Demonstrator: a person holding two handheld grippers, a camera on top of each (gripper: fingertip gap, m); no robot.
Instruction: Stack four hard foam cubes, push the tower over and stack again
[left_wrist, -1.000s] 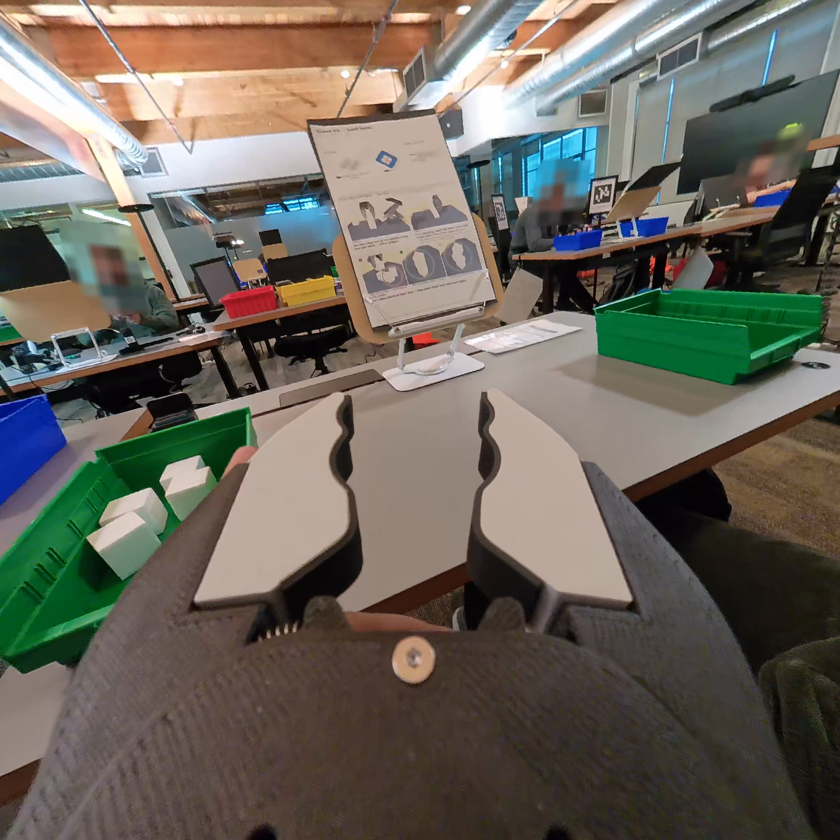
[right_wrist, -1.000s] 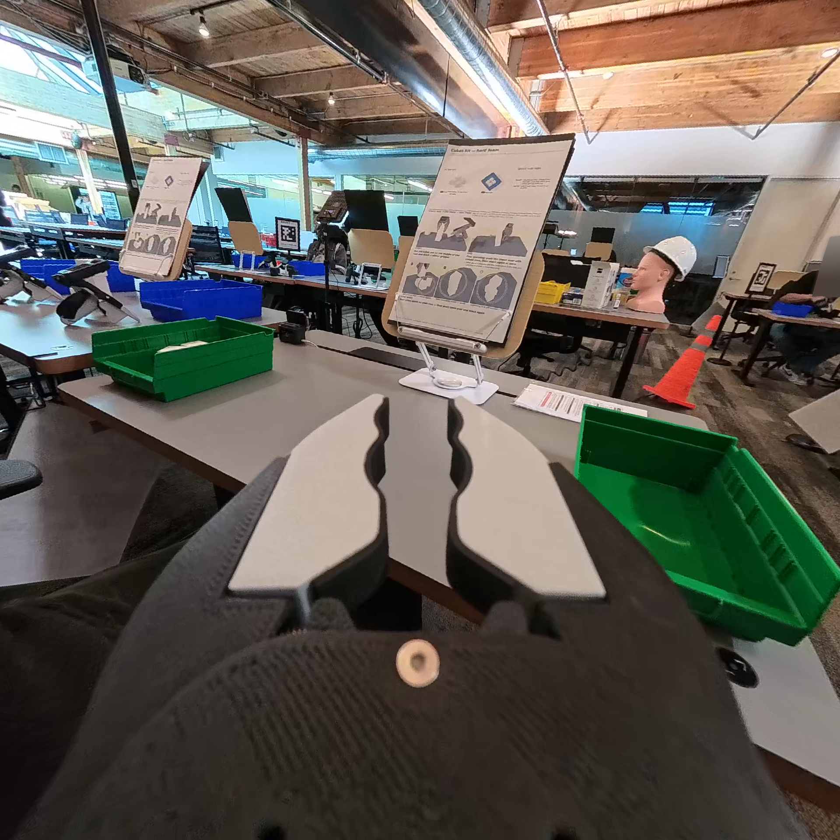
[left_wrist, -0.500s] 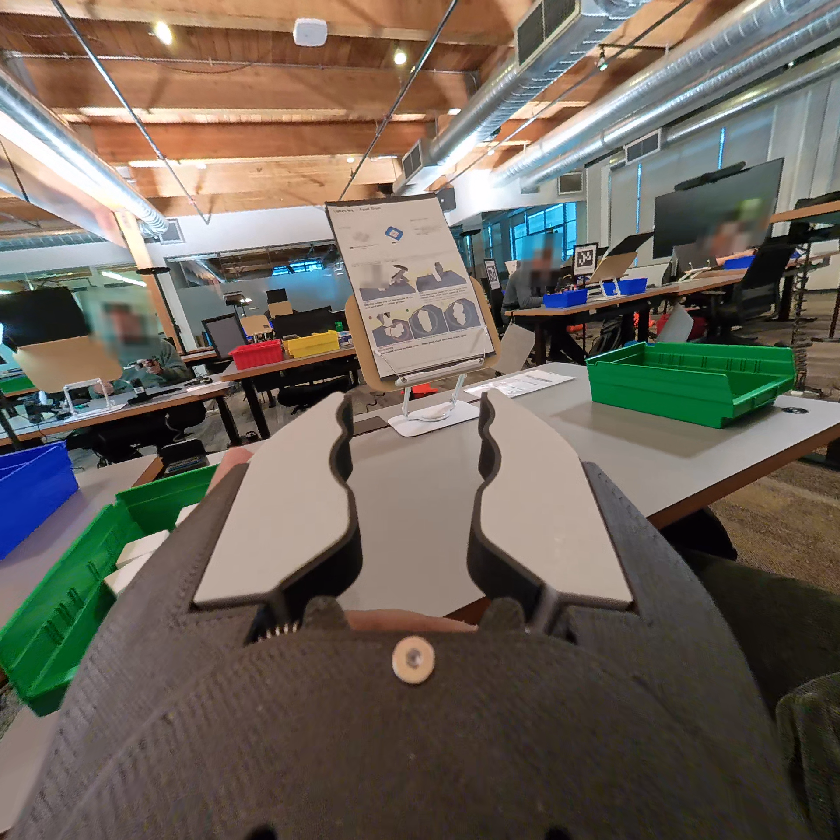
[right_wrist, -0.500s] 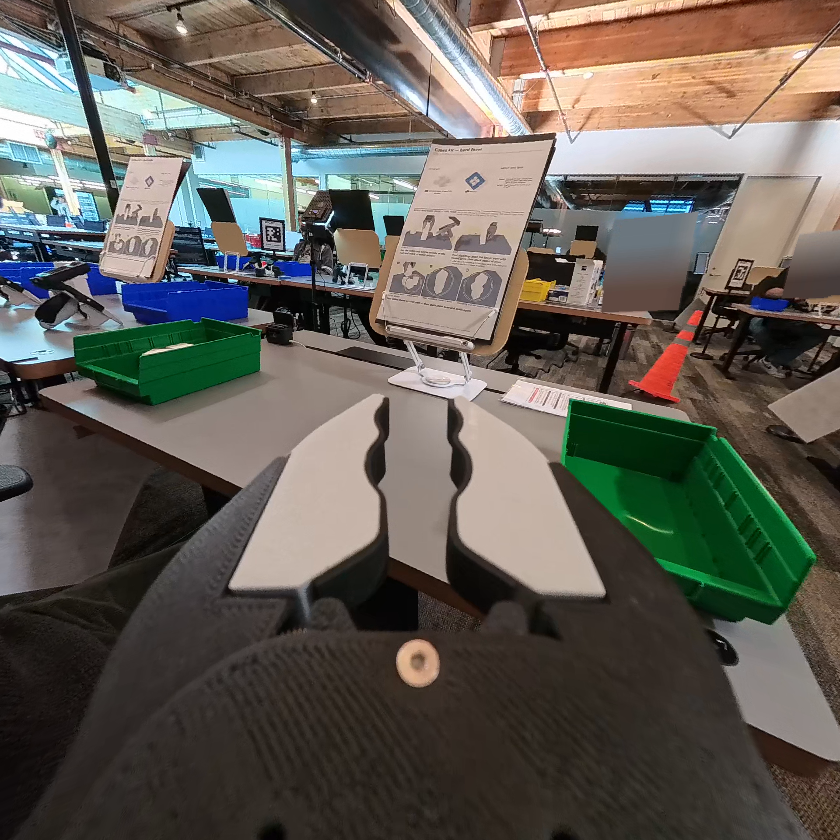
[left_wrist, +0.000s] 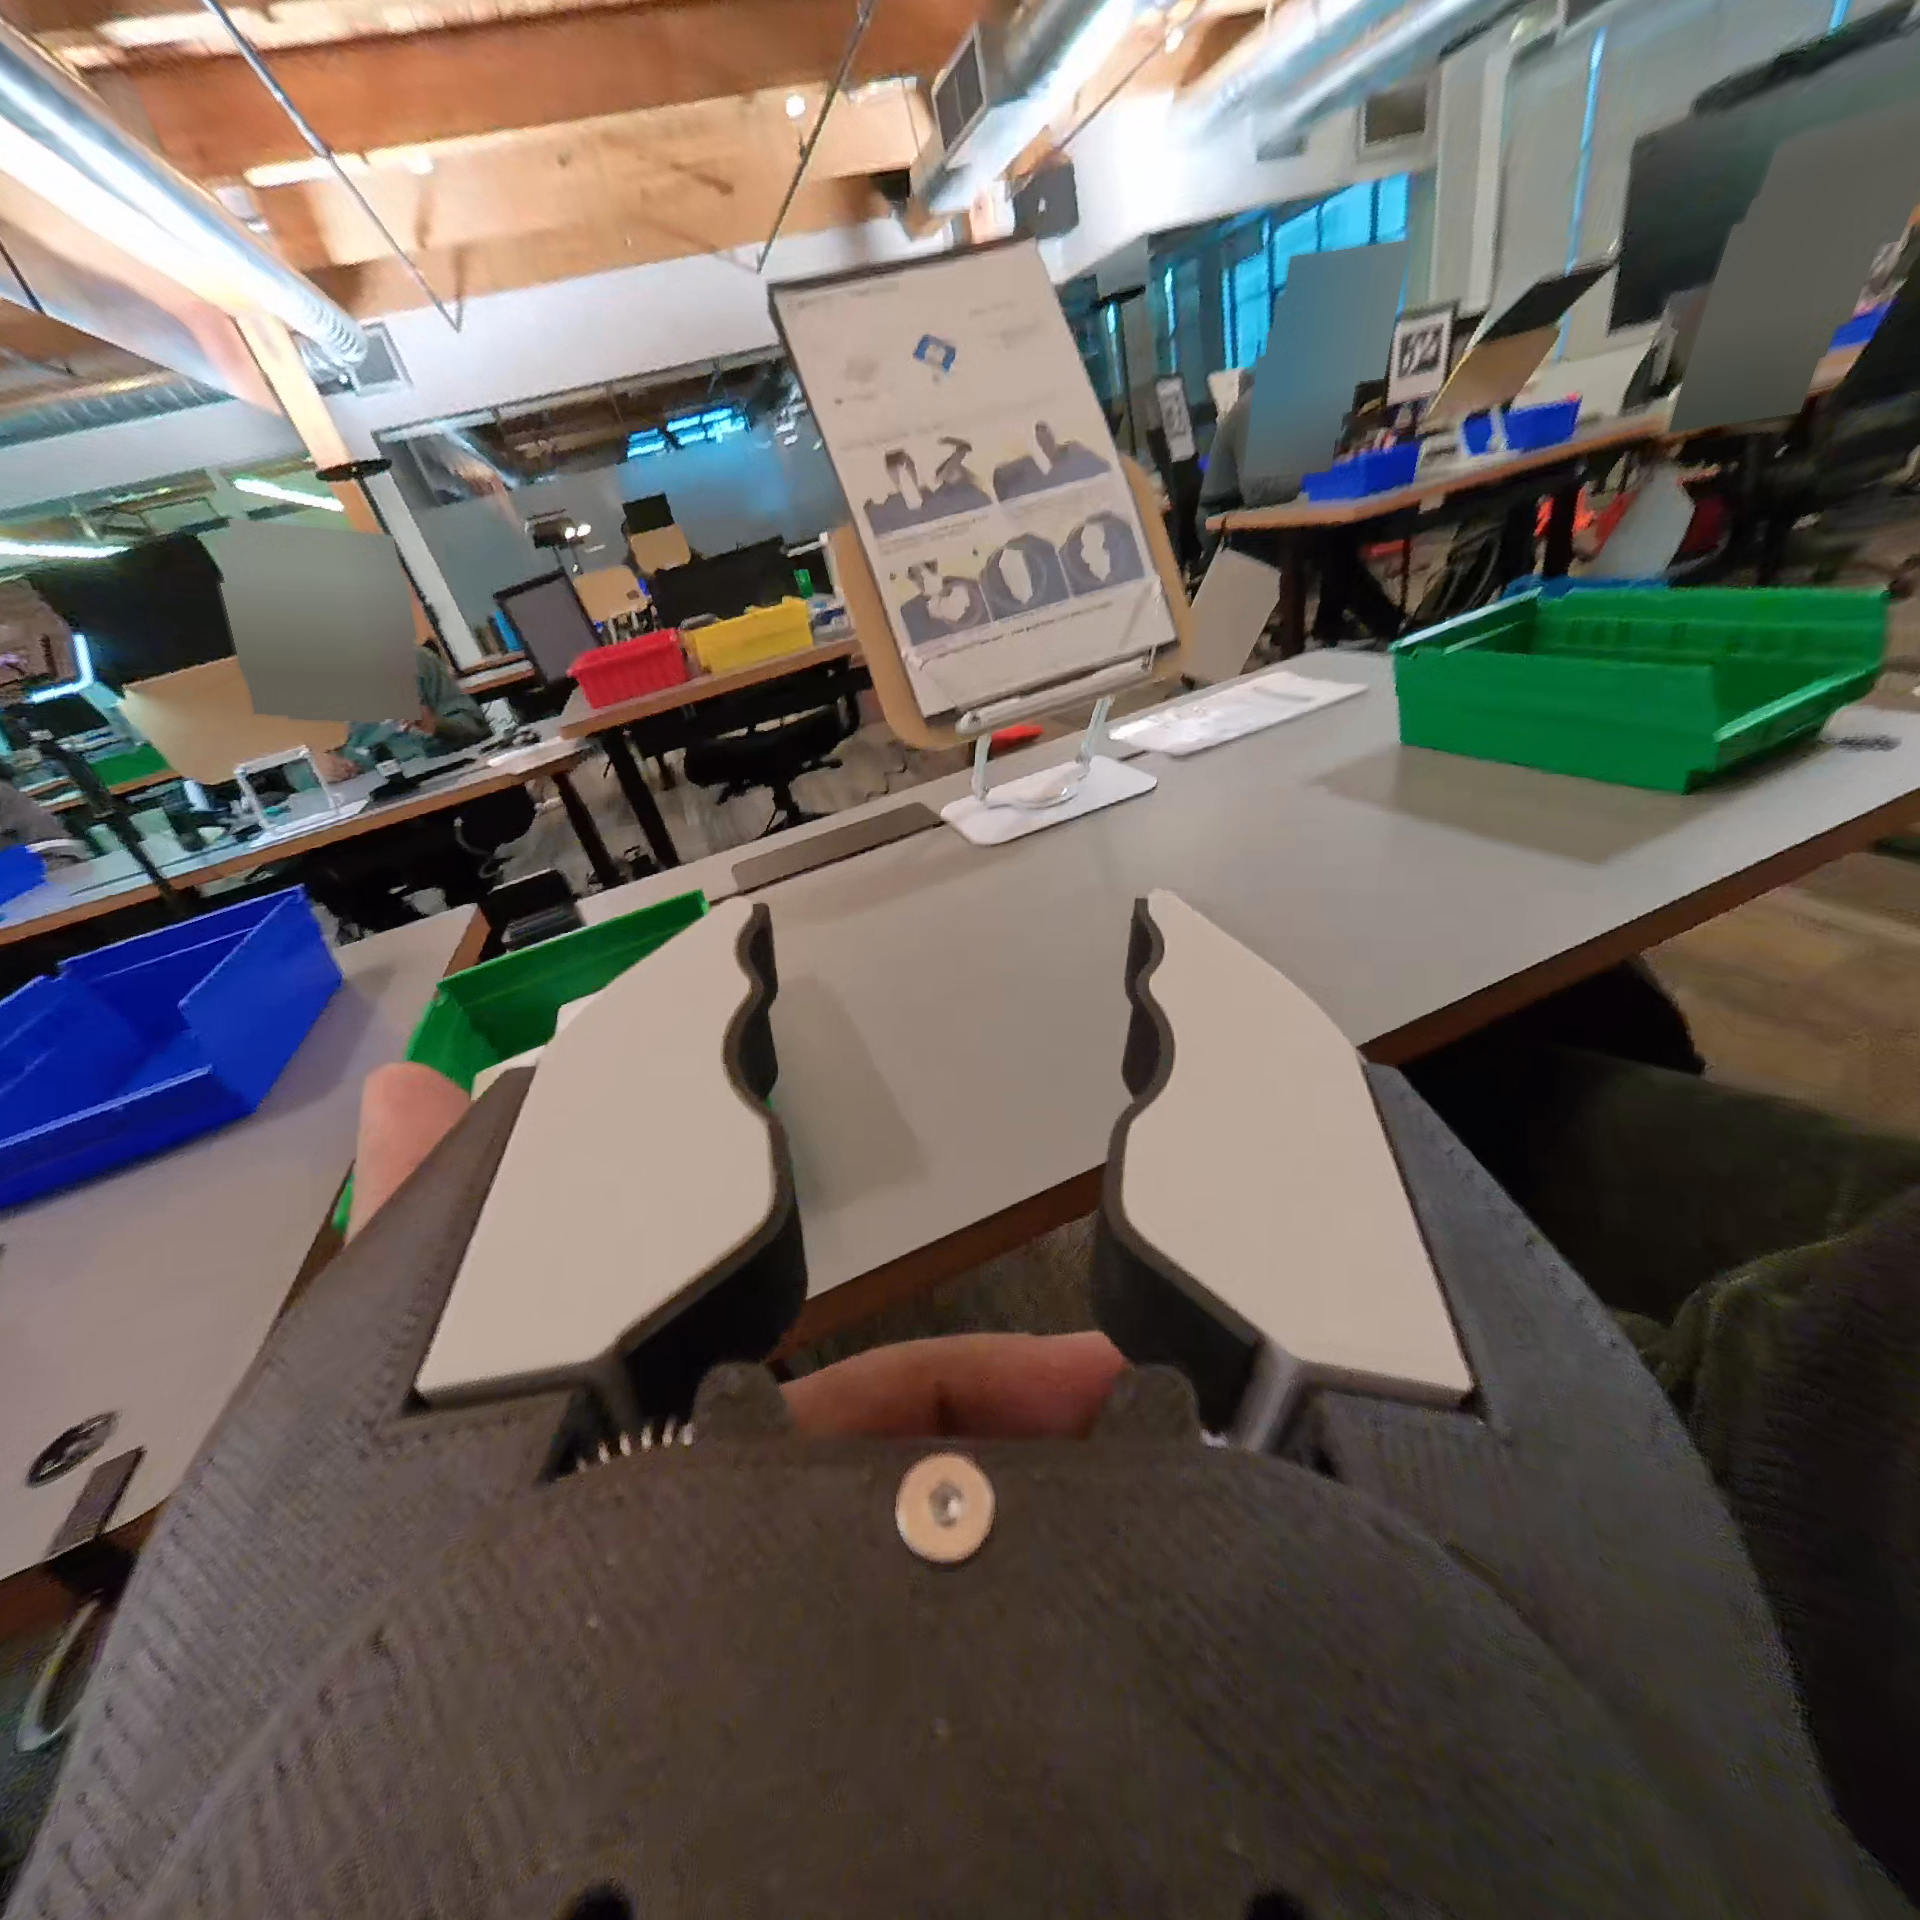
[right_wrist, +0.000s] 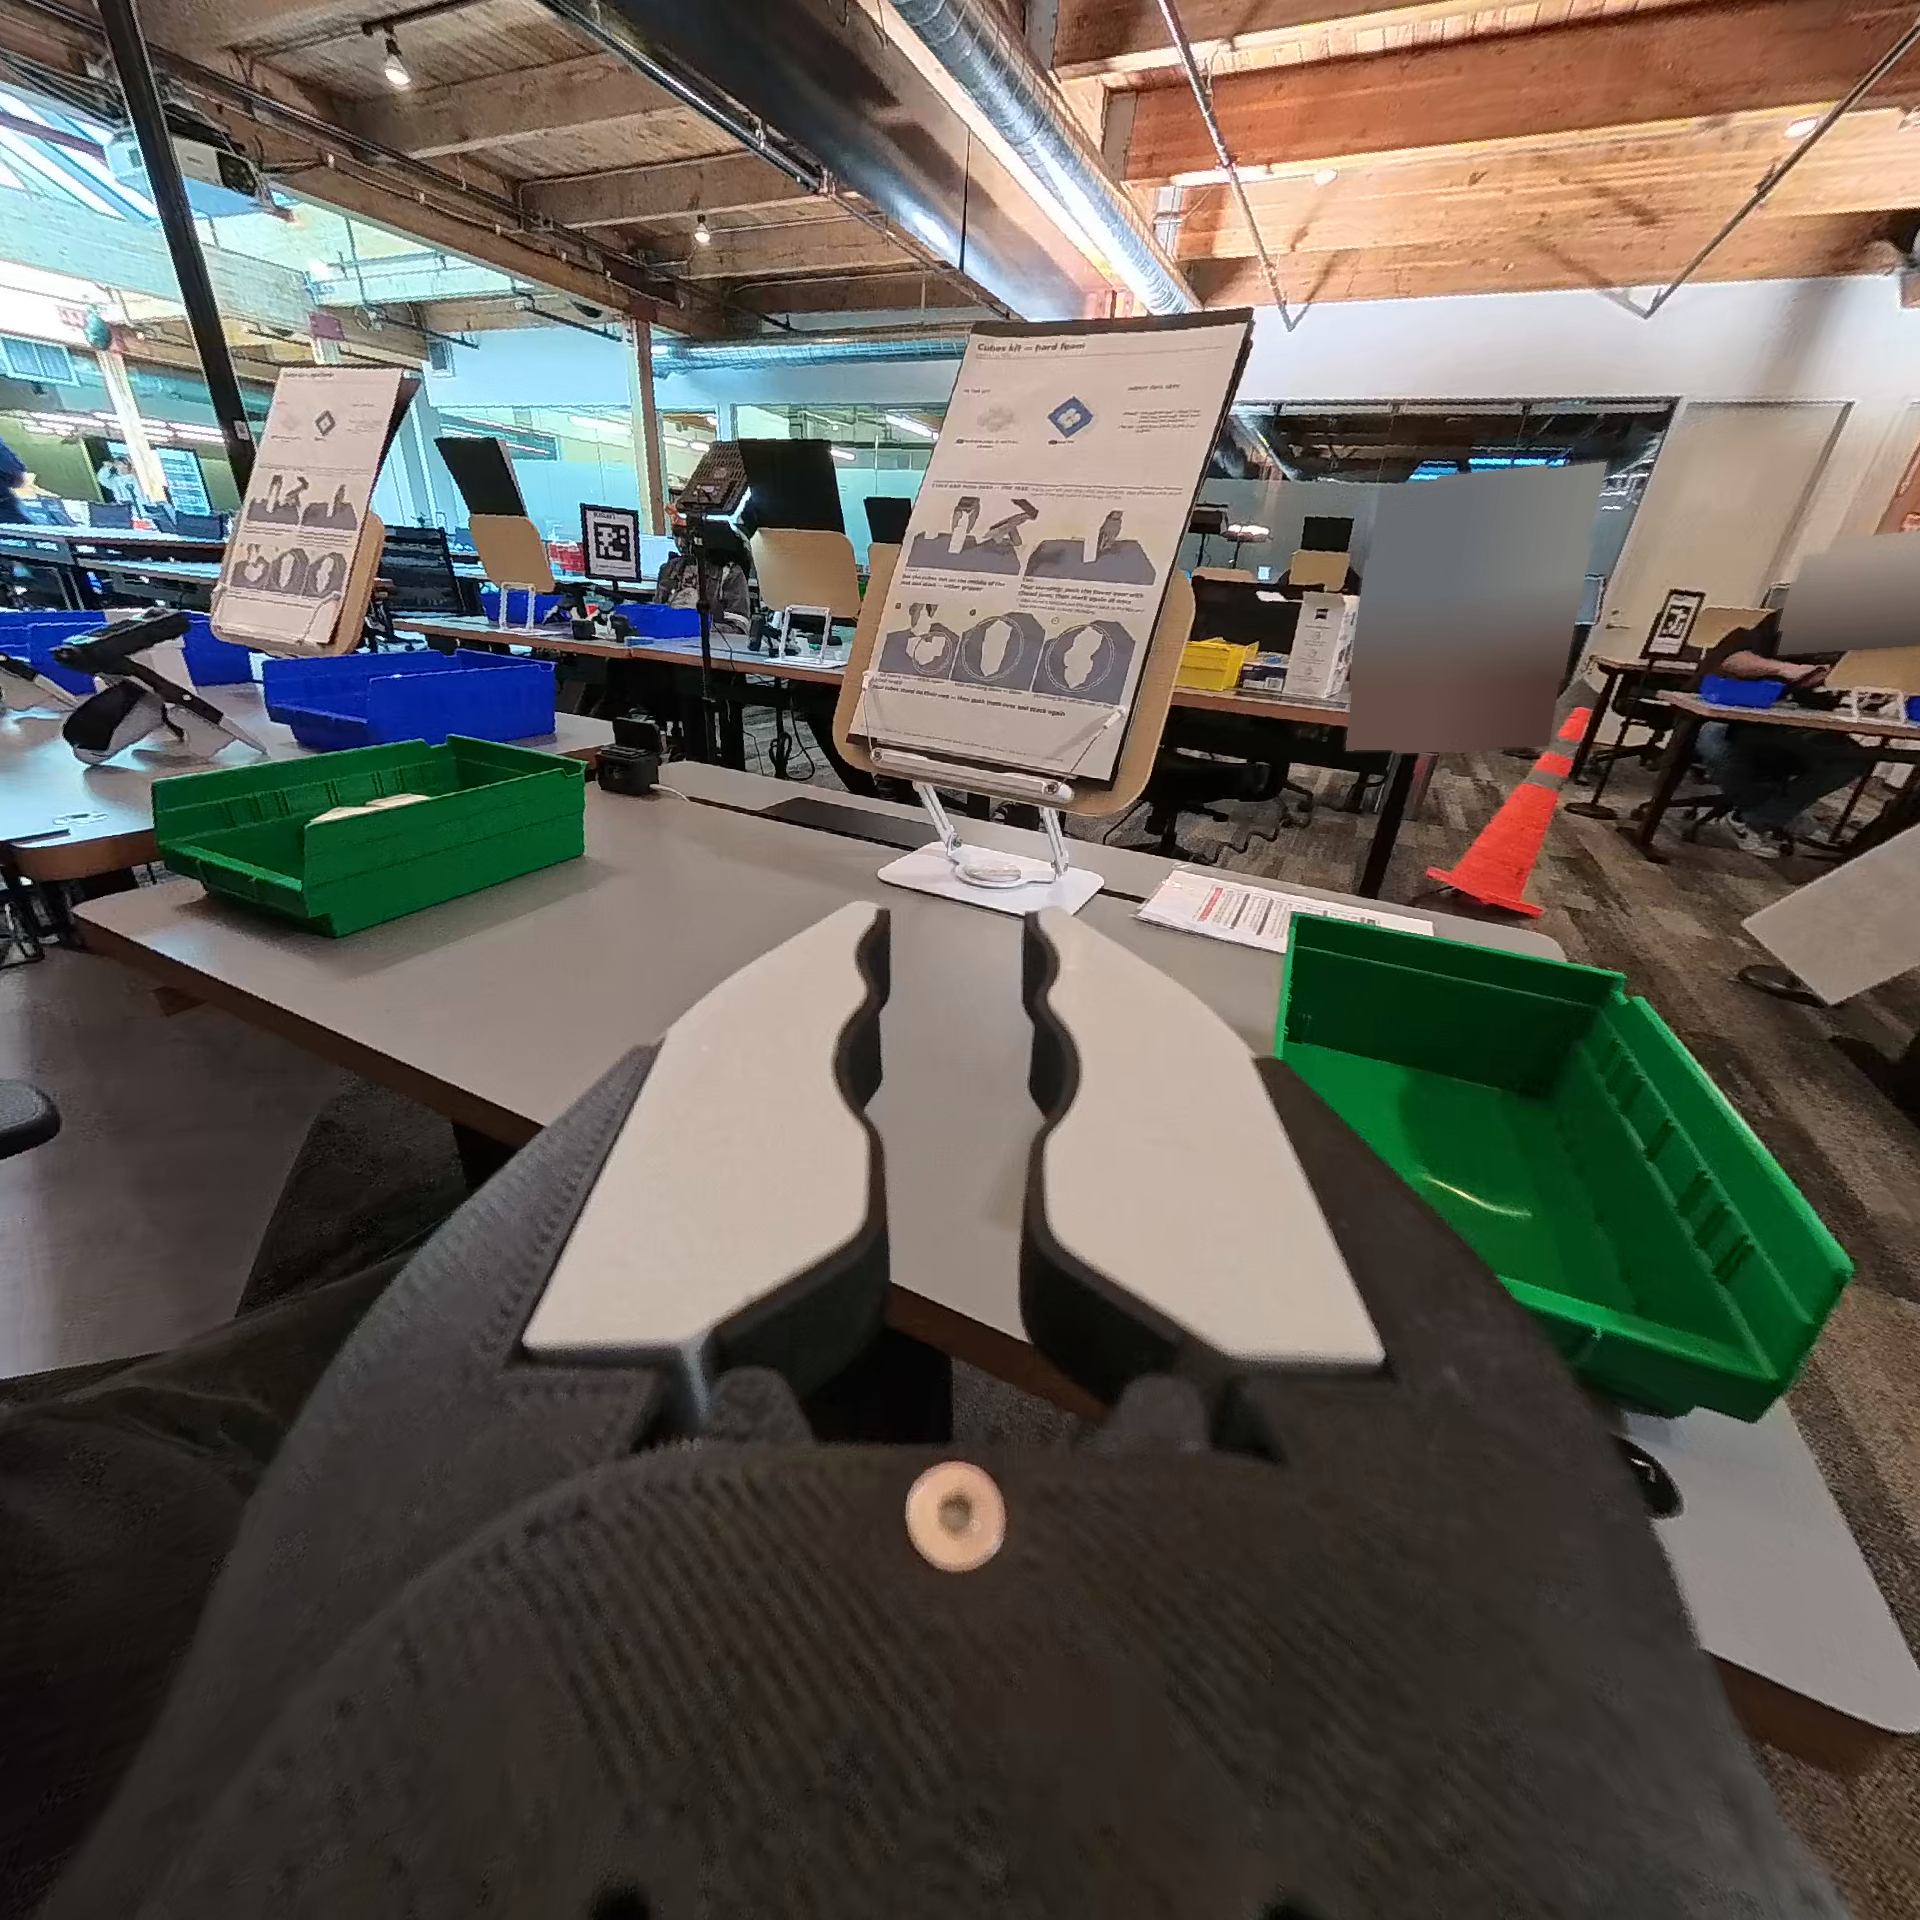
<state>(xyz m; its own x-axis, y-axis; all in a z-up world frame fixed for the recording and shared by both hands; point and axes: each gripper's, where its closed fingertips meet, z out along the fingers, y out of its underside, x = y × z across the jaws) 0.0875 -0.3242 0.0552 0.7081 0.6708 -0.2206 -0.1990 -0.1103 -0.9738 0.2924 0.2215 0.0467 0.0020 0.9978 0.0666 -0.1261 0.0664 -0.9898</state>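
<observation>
Several white foam cubes (right_wrist: 366, 809) lie in a green bin (right_wrist: 364, 842) at the table's far left in the right wrist view. In the left wrist view that bin (left_wrist: 561, 961) shows only as a rim behind my left finger, with the cubes hidden. My left gripper (left_wrist: 948, 914) is open and empty, held over the near edge of the grey table (left_wrist: 1351, 883). My right gripper (right_wrist: 956, 920) is empty, its jaws a narrow gap apart, also at the table's near edge (right_wrist: 623, 935). No cube stands on the table.
An empty green bin (right_wrist: 1558, 1143) sits at the table's right end and also shows in the left wrist view (left_wrist: 1642, 686). An instruction board on a stand (right_wrist: 1039, 540) and a paper sheet (right_wrist: 1247, 904) are at the back. A blue bin (left_wrist: 156, 1049) lies on the neighbouring table. The grippers' ends are close to 60 cm from one another.
The left gripper has swung and its jaws have opened a little wider; the bin with the cubes has slid behind its left finger and a blue bin has come into view. The right gripper has barely moved.
</observation>
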